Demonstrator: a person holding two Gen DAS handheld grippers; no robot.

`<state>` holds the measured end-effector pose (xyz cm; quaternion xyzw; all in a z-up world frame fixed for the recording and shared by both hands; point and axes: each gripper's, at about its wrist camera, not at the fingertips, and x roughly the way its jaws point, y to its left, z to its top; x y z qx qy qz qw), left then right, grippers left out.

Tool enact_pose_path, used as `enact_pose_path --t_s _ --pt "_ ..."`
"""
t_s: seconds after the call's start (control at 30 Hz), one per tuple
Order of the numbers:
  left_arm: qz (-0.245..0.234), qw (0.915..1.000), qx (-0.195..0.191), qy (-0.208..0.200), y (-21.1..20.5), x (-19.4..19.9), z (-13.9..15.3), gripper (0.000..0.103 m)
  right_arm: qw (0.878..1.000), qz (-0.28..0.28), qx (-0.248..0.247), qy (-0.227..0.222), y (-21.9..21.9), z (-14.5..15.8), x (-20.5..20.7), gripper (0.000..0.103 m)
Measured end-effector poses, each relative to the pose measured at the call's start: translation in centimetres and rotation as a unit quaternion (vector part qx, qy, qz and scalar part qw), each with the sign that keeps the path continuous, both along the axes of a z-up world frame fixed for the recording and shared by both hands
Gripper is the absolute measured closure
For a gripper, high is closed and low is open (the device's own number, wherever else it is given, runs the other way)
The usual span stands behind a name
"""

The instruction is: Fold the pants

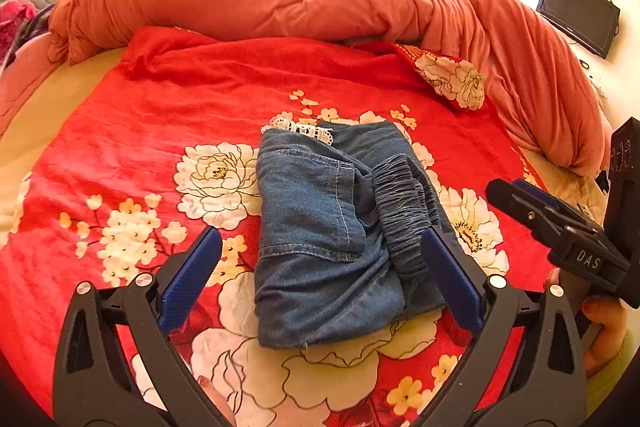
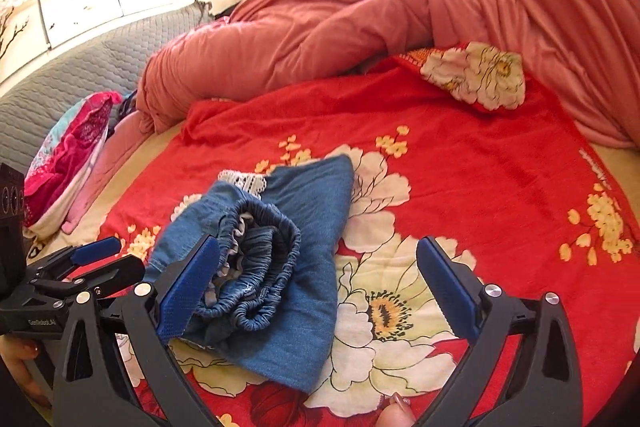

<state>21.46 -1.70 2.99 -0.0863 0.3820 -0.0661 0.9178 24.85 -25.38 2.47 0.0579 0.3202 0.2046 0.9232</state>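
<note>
While both grippers gape wide and empty, the right gripper (image 1: pixel 516 195) reads "DAS", possibly partial, beside folded pants (image 1: pixel 336 227).

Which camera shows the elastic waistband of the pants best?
The right wrist view: the waistband faces the camera, gathered, its opening visible. The left wrist view shows it only from the side, as one ruched strip.

Folded denim pants (image 2: pixel 280 259) lie on the red floral blanket (image 2: pixel 480 179) between the spread right tongs (image 2: pixel 320 291)

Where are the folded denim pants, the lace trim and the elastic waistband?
folded denim pants (image 1: pixel 312 219), left wrist view, pocket panel.
lace trim (image 2: pixel 246 182), right wrist view, white edge.
elastic waistband (image 1: pixel 400 203), left wrist view, gathered band.
</note>
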Motion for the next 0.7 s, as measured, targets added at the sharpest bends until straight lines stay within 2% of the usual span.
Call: enact_pose_path --t_s 0.37,0.53,0.7 --pt "0.020 0.9991 -0.017 -0.034 0.9 -4.7 2.0 0.010 0.999 0.007 0.012 -0.043 0.3 2.3 -3.7 0.005" --pt "0.029 0.9979 -0.024 -0.053 1.3 -7.5 2.8 0.010 0.996 0.010 0.024 -0.085 0.2 3.2 -6.7 0.005" --pt "0.032 0.9977 -0.024 -0.054 1.1 -9.7 2.6 0.010 0.993 0.013 0.019 -0.115 0.0 4.2 -9.3 0.005"
